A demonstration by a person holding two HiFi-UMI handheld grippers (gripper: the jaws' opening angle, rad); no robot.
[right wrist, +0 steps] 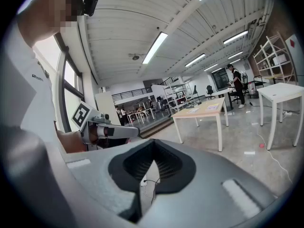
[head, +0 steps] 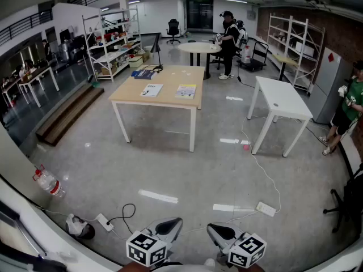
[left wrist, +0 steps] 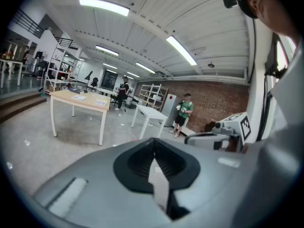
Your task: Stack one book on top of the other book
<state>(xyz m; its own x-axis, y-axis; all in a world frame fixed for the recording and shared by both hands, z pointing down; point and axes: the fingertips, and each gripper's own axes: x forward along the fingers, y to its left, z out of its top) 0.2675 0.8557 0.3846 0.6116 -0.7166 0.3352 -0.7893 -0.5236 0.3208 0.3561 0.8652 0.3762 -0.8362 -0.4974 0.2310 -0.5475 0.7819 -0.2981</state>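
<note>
Left gripper (head: 172, 225) and right gripper (head: 218, 232) sit low at the bottom edge, jaws together on nothing, likely because one book (head: 151, 89) and the other book (head: 186, 91) lie apart on the wooden table (head: 173, 79), well off at upper centre.

**Surroundings: furniture, floor items and persons present**

A light wooden table (head: 169, 81) on white legs is noted at mid-floor. A white table (head: 281, 102) is set apart to its right, and a round white table (head: 198, 47) is placed behind it. Loaded metal shelving (head: 113, 41) is recorded on the left side, and sparsely filled shelving (head: 295, 38) against the brick wall. A plastic bottle (head: 49, 182) is found lying on the grey floor, near left. A power strip (head: 266, 209) is observed on the floor, near right. One person in black (head: 228, 38) is seen standing by the round table, and another in green (head: 350, 109) at the right edge.
</note>
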